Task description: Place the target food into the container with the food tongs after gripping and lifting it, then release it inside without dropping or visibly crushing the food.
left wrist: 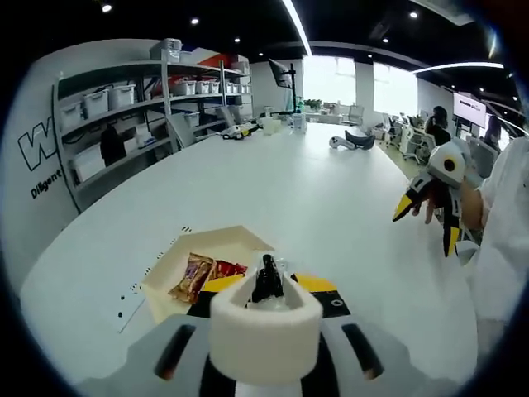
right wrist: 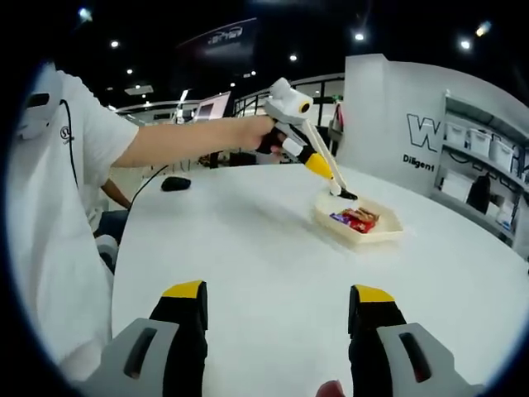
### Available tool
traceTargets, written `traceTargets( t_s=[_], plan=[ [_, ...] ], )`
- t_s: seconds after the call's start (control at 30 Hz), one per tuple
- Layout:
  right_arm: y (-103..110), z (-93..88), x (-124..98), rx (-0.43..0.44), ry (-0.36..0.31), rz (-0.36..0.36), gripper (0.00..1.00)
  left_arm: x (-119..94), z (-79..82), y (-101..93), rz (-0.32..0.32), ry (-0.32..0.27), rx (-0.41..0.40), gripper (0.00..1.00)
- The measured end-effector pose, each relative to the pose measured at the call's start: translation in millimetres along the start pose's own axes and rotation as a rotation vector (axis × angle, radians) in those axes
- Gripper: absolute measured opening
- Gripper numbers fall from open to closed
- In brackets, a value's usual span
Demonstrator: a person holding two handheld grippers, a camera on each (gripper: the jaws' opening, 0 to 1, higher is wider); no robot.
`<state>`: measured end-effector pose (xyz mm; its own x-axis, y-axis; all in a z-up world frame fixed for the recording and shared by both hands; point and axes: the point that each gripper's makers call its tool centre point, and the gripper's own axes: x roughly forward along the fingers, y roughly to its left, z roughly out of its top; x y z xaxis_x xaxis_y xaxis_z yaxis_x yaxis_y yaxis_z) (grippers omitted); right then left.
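Observation:
My left gripper [left wrist: 269,285] is shut on white food tongs [left wrist: 264,327], whose black tips [left wrist: 267,279] reach down to the near edge of a beige tray [left wrist: 178,256]. Wrapped snack packets [left wrist: 198,277] lie in that tray. From the right gripper view, the left gripper [right wrist: 321,165] slants the tongs [right wrist: 335,184] down to the tray [right wrist: 382,236], beside the packets [right wrist: 355,218]. I cannot tell whether the tips hold anything. My right gripper [right wrist: 279,314] is open and empty, low over the white table. It also appears at the right [left wrist: 434,211], held in a hand.
The big white oval table [left wrist: 314,190] carries small items at its far end [left wrist: 269,124] and a black mouse [right wrist: 175,184]. Shelves with bins [left wrist: 124,107] line the wall. A person in a white shirt [right wrist: 58,207] stands at the table's edge.

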<state>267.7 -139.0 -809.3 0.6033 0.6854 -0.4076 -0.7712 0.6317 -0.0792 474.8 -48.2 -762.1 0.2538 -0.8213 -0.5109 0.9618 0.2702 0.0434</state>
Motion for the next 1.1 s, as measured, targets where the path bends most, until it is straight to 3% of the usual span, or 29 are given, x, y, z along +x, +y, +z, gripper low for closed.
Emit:
traceTargets(
  t_s=[0.7,0.87,1.1],
  plan=[
    [-8.7,-5.8,-2.1,0.016,0.011,-0.014,0.67,35.6,-5.4,54.5,0.023,0.016,-0.022,0.18],
    [-9.6,-7.6,-1.5,0.02,0.015,-0.014,0.67,40.7,-13.6,62.0,0.028,0.043,-0.012,0.18],
    [-11.4,-9.1,-1.5,0.023,0.021,-0.016,0.67,46.1,-20.2,78.1,0.028,0.03,-0.031,0.18]
  ],
)
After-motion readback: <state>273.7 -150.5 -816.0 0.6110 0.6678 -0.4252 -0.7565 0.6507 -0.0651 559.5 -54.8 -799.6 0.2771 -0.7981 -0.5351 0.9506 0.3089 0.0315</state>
